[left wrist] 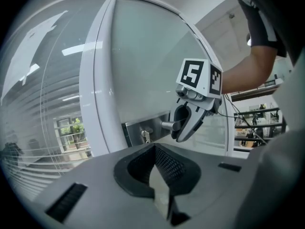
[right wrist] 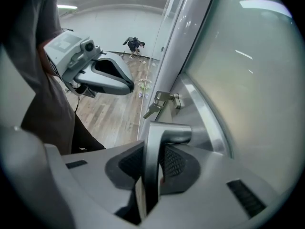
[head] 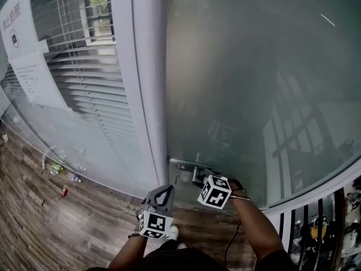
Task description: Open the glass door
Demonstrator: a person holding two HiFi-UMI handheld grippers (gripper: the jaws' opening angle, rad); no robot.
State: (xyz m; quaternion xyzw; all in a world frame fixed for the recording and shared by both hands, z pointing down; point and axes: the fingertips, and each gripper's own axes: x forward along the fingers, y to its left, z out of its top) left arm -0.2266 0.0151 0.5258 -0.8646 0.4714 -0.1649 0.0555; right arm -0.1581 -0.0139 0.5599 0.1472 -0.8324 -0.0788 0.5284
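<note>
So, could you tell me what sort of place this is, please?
Probably an office or lab corridor: a frosted glass door with a silver metal lever handle, white slatted blinds behind glass, and a wood-pattern floor.

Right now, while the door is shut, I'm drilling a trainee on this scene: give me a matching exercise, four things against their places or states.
Things:
1 door handle
2 key
3 left gripper
4 paper notice

Places or states:
A on the window left of the door
B jaws shut, nothing between them
C in the lock beside the handle
D clamped by the right gripper

Pairs: 1-D, 2-C, 3-B, 4-A
</note>
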